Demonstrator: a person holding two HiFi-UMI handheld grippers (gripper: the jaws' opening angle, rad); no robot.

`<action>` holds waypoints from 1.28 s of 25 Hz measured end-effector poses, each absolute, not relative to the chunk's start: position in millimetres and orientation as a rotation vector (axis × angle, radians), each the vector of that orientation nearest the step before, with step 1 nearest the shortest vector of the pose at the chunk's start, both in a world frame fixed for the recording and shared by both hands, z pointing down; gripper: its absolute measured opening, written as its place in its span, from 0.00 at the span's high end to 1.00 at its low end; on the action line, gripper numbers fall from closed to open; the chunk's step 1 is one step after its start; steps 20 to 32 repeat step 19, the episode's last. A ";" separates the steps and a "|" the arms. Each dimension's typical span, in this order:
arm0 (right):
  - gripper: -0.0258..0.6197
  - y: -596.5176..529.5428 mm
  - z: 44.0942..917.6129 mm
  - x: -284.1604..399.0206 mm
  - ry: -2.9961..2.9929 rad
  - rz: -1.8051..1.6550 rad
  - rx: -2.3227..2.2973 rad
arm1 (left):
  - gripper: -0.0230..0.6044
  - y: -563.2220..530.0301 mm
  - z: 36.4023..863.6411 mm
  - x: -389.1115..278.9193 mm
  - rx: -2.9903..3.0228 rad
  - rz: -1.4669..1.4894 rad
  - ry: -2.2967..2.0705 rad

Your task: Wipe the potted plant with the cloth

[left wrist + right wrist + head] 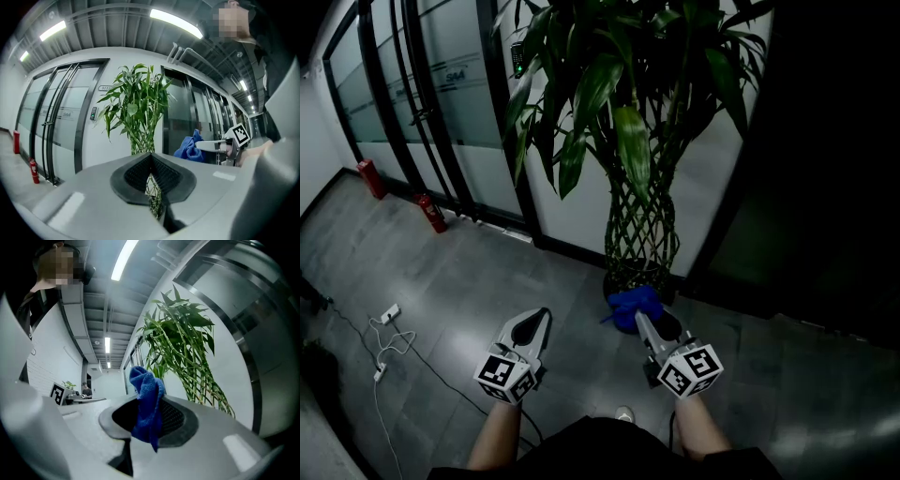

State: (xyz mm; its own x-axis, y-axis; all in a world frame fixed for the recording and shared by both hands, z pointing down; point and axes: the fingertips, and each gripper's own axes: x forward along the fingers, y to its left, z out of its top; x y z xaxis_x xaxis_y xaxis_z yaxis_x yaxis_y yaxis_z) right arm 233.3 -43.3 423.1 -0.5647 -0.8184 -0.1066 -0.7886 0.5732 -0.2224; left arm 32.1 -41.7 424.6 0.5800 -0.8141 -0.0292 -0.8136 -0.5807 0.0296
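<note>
Grey floor tiles (469, 281) fill the head view, with black-framed glass doors (441, 94) in the upper left of the frame, while the whole right side is so dark that nothing there can be made out. One potted plant (642, 216) stands at top centre; its leaves are cut off by the upper edge, its braided stems are plain, and its pot (623, 279) is mostly lost in shadow behind one blue cloth (635, 306). Two red fire extinguishers (370, 178) (431, 213) stand on the floor by the doors. One white power strip (390, 314) lies at lower left, and its cable (384, 375) runs off the bottom edge.

Two grippers show at lower centre, the person's forearms cut off below them. In the right gripper view, the right gripper (149, 399) is clamped on the cloth (146, 404), which bunches above the jaws and hangs below them, with the plant (183, 348) beyond on the right. In the left gripper view, the left gripper (151, 154) has its jaws brought together at the tips with nothing held; only a narrow slit shows a strip of braided stem, and the plant (138, 108) rises above
</note>
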 end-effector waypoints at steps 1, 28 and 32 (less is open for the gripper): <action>0.80 -45.7 423.8 231.4 2.609 -0.226 -1.340 | 0.95 -42.5 424.1 29.6 2.778 -0.058 -1.442; 0.80 -64.2 417.3 199.2 2.665 -0.164 -1.277 | 0.95 -53.8 423.8 -8.9 2.728 -0.088 -1.548; 0.80 -64.2 417.3 199.2 2.665 -0.164 -1.277 | 0.95 -53.8 423.8 -8.9 2.728 -0.088 -1.548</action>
